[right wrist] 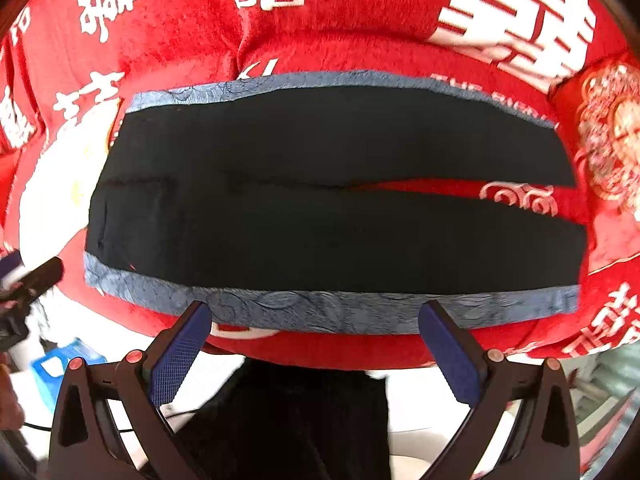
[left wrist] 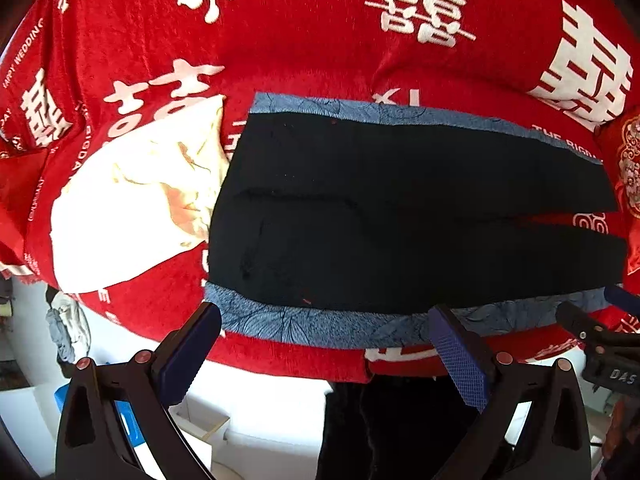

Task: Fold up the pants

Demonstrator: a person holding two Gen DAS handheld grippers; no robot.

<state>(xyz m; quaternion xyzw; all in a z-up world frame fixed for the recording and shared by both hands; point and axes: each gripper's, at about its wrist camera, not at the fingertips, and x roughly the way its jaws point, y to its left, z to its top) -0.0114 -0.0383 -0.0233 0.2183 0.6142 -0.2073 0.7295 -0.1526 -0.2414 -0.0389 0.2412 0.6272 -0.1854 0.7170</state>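
Observation:
Black pants [left wrist: 380,216] with blue patterned side stripes lie spread flat across a red bed cover, waist to the left and both legs running right; they also show in the right wrist view [right wrist: 320,216]. The legs part at the right, showing red cloth between them. My left gripper [left wrist: 326,320] is open and empty, its fingers at the near blue stripe [left wrist: 300,324]. My right gripper [right wrist: 316,316] is open and empty, just short of the near blue stripe [right wrist: 340,312]. The right gripper's tip also shows in the left wrist view [left wrist: 588,324].
A red bed cover [left wrist: 320,32] with white characters covers the surface. A white and cream cloth [left wrist: 140,200] lies left of the pants' waist. A red embroidered cushion [right wrist: 608,128] sits at the right. The bed's near edge [right wrist: 320,348] drops to the floor below the grippers.

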